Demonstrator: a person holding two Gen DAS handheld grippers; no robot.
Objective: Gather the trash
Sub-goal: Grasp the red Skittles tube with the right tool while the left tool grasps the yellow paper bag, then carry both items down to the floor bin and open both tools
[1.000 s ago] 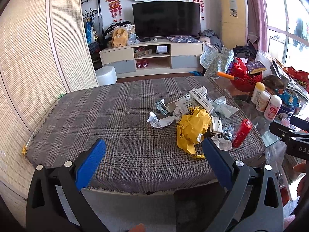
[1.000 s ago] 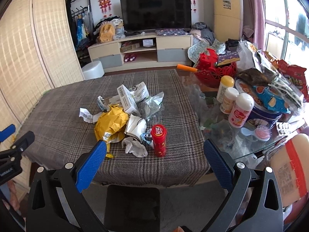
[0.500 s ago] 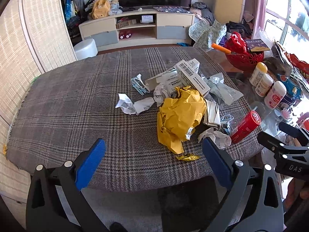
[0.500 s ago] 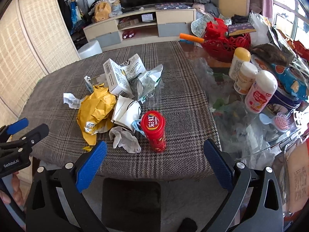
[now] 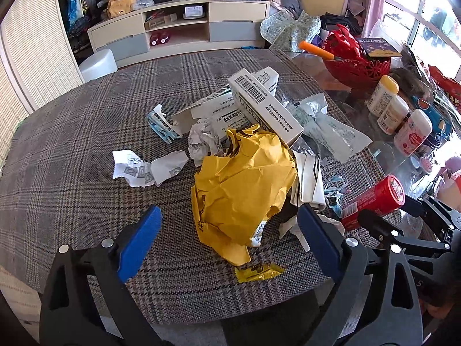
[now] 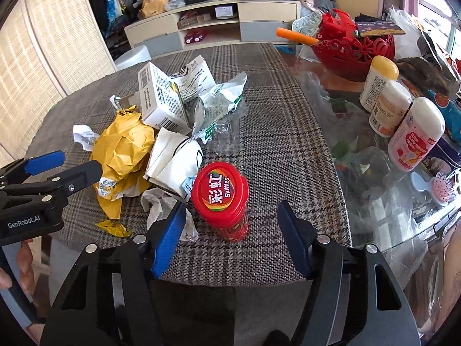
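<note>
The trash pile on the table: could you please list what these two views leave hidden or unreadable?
- Under the yellow bag: left wrist view, its crumpled bulk covers whatever lies beneath.
- Red tube: right wrist view shows it mostly from above; contents hidden by its lid.
- White box: the small print is too fine to read in either view.
- No bin shows in either view.
- Floor before the table: blocked by the left gripper and right gripper.

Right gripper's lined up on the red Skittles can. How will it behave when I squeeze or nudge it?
The red can stands upright, tall and narrow, so a sideways nudge would probably tip it. Round sides: likely rolls once down. Looks rigid and glossy; the open right gripper should hold it, though it may slip.
</note>
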